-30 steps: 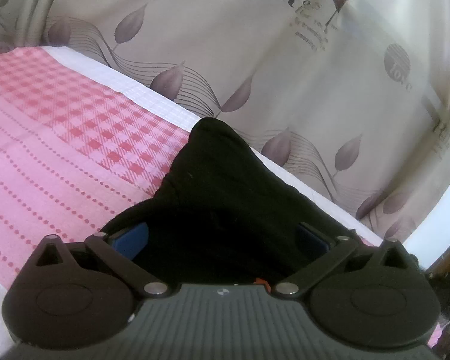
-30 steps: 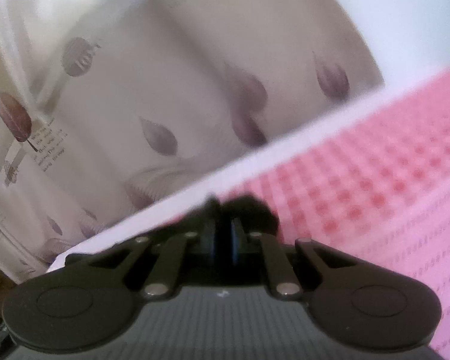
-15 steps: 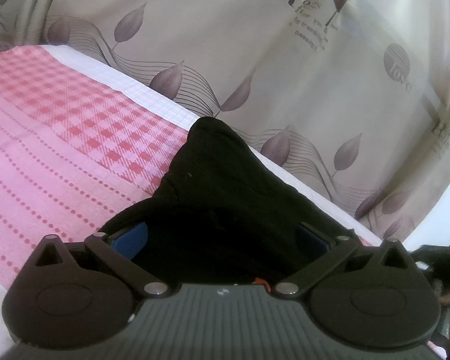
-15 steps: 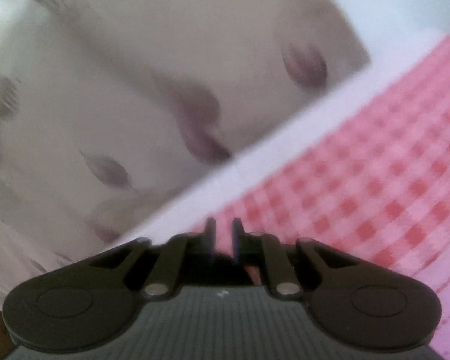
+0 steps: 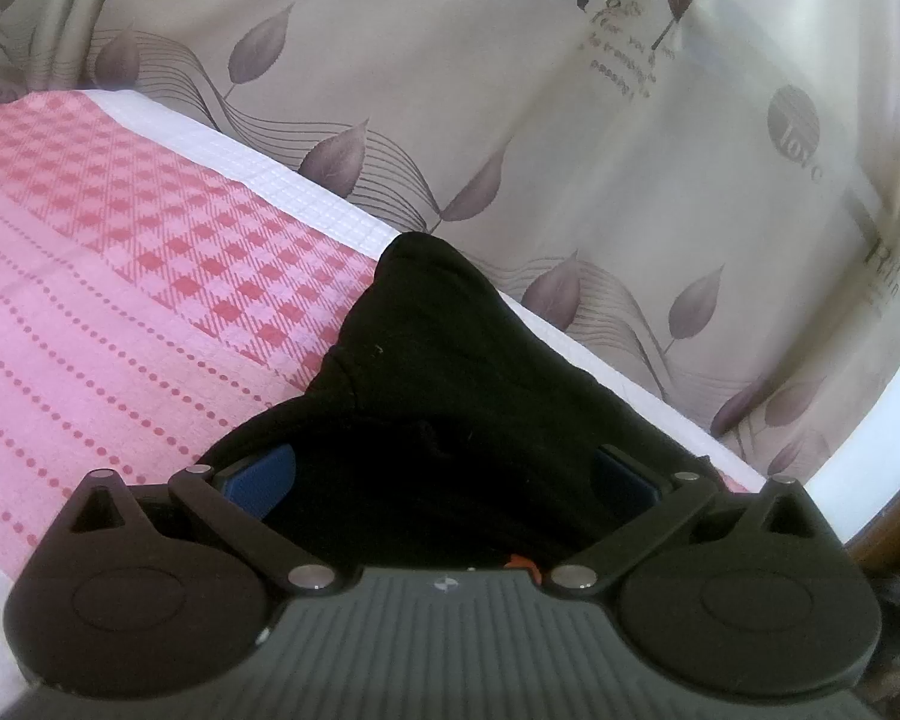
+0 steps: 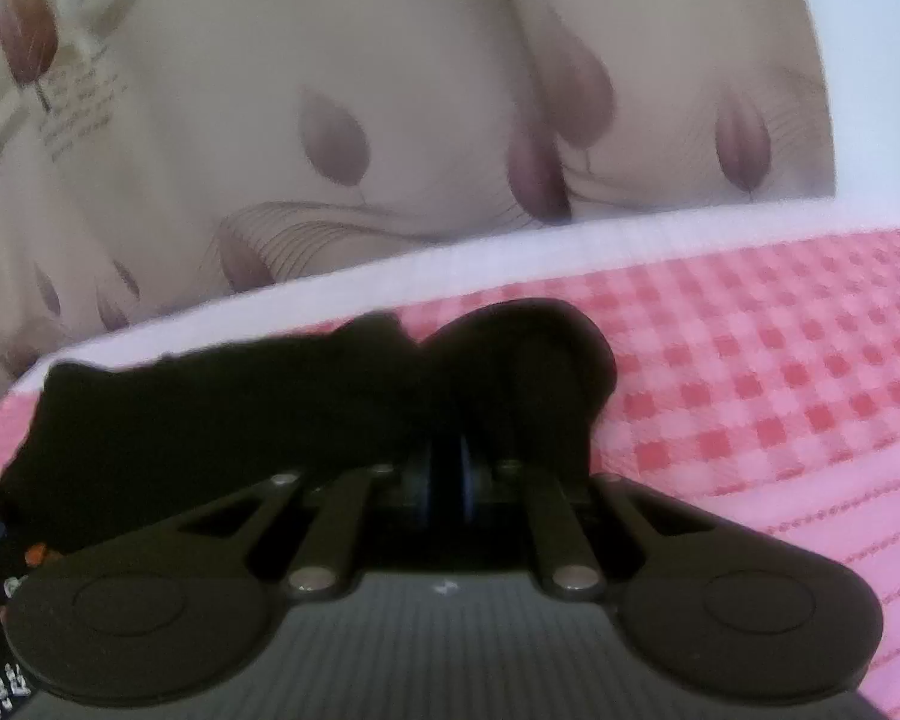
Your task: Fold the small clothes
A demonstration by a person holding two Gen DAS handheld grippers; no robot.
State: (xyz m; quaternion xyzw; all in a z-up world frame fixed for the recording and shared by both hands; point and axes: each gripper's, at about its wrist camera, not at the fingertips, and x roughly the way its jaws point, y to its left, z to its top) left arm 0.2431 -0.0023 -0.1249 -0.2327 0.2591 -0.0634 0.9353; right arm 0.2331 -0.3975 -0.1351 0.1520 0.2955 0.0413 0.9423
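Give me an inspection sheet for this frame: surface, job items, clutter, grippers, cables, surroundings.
Surface: pink checked and dotted cloth with a white border, laid flat.
Job's things: one black garment bunched near the cloth's far edge.
Clutter: nothing seen.
Grippers: left gripper open, garment lying between its blue pads; right gripper shut on a fold of the garment.
Cables: nothing seen.
Surroundings: beige leaf-print curtain behind the surface; right wrist view is blurred.

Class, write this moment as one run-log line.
left gripper: open, over black garment | right gripper: shut on garment | surface: pink cloth
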